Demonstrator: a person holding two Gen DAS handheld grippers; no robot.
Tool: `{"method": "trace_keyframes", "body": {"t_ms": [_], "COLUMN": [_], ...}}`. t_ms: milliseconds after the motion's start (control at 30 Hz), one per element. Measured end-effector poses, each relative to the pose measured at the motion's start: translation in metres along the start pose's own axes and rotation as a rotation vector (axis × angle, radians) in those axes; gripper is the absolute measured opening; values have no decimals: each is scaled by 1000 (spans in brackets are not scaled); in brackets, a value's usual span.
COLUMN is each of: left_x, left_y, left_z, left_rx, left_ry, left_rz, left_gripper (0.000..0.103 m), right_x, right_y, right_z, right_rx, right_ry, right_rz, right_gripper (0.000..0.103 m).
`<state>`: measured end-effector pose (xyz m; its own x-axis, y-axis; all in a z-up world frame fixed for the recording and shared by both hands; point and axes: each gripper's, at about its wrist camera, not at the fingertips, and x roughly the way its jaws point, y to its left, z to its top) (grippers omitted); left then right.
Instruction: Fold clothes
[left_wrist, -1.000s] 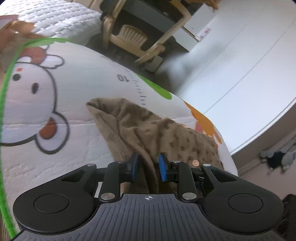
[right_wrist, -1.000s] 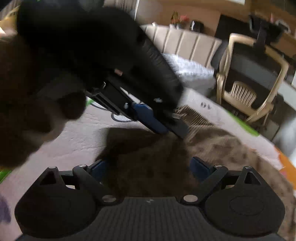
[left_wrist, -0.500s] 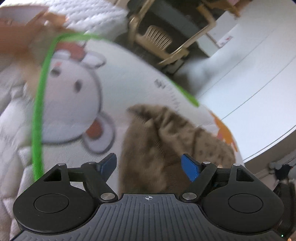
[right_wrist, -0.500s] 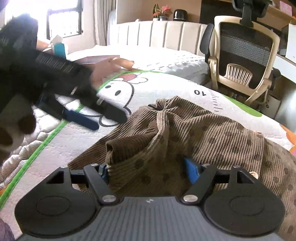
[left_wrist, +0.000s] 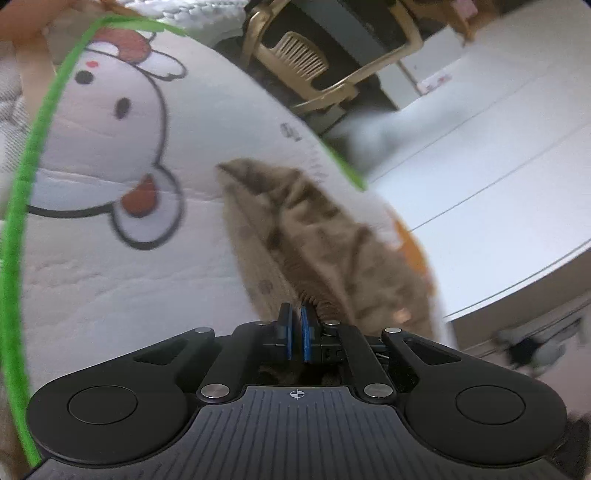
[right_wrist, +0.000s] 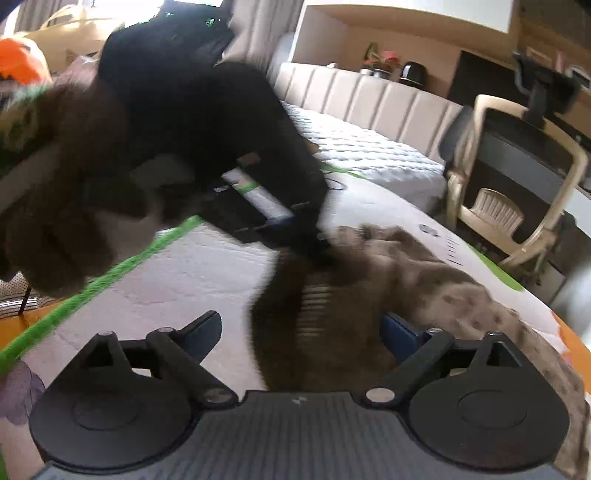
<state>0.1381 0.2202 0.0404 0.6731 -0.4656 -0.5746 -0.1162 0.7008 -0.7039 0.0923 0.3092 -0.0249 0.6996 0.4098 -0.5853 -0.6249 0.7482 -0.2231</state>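
A brown spotted corduroy garment (left_wrist: 332, 240) lies bunched on a white cartoon mat (left_wrist: 110, 277). My left gripper (left_wrist: 295, 332) has its blue pads pressed together on the garment's ribbed near edge. In the right wrist view the garment (right_wrist: 424, 273) stretches right across the mat (right_wrist: 192, 273), blurred by motion. The left gripper (right_wrist: 306, 236) meets its far edge there, held by a hand (right_wrist: 66, 206). My right gripper (right_wrist: 303, 328) is open, and a dark fold of the garment lies between its spread fingers.
A green stripe (left_wrist: 22, 221) borders the mat. Beyond the mat stand a beige desk chair (right_wrist: 517, 206) and a white quilted bed (right_wrist: 369, 147). The pale floor (left_wrist: 480, 147) drops away to the right, with a soft toy (left_wrist: 528, 350) on it.
My left gripper was shut on the garment, opened half a second ago, and has shut again on its edge. The right gripper stayed open over the cloth while the left gripper swung back in front.
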Motion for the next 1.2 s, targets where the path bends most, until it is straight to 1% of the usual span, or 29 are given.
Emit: {"method": "trace_keyframes", "body": {"t_ms": [33,67,100,133,167,200,233,267,300,367,400,433,467,533,567,600,667,733,767,800,867,900,967,1000,1067,1100,1167,1200], "left_x": [1,4,8,11,15,16,15,12,6,-5,-6,-2,2,15,21,28,42,56,62,67,65,60,48,44,45,52,74,88], "left_y": [-4,-7,-10,-14,-16,-16,-15,-13,-9,4,11,17,23,30,30,25,14,-1,-8,-17,-40,-58,-95,-114,-156,-179,-221,-240], "left_z": [2,3,4,5,6,7,9,10,14,23,28,31,34,36,35,35,37,43,45,46,46,43,37,34,25,19,3,-6], "left_rx": [1,6,12,17,22,22,21,18,5,-34,-54,-81,-109,-149,-144,-131,-86,-37,-18,1,53,93,173,212,282,329,417,460], "left_ry": [0,8,15,22,30,38,30,18,-10,-70,-76,-63,-47,0,14,15,3,0,1,2,1,-12,-38,-49,-49,-35,10,39], "left_rz": [-7,-10,-13,-15,-18,-21,-14,-7,7,54,75,84,88,57,40,47,67,96,113,131,169,158,135,121,70,43,-10,-37], "left_gripper": [5,5,5,5,5,6,9,27,55,78,80,81,85,90,93,94,98,97,76,34,30,28,28,28,28,28,29,39], "right_x": [8,16,25,33,37,37,38,37,35,33,31,30,29,26,25,24,24,19,15,8,-15,-28,-63,-81,-114,-128,-146,-149], "right_y": [4,1,-6,-13,-22,-32,-43,-49,-52,-52,-51,-50,-49,-47,-46,-48,-53,-58,-61,-67,-81,-89,-104,-113,-134,-147,-174,-186], "right_z": [3,5,7,9,9,8,7,6,5,4,4,4,3,2,2,1,-2,-2,-3,-4,-8,-10,-18,-24,-45,-57,-89,-105], "right_rx": [-2,25,70,115,165,218,270,293,296,282,273,264,255,236,227,225,238,256,266,280,310,322,329,340,403,445,549,600], "right_ry": [14,28,43,57,60,55,49,45,41,30,24,18,13,1,-5,-8,-15,-32,-45,-67,-128,-166,-246,-282,-326,-335,-314,-291], "right_rz": [-14,-31,-50,-69,-62,-40,-17,-3,4,9,10,12,13,15,17,19,31,38,39,39,40,38,5,-17,-70,-95,-141,-160], "right_gripper": [92,84,71,66,58,54,51,46,43,38,35,34,31,29,28,27,24,19,18,17,16,16,16,16,16,16,16,16]}}
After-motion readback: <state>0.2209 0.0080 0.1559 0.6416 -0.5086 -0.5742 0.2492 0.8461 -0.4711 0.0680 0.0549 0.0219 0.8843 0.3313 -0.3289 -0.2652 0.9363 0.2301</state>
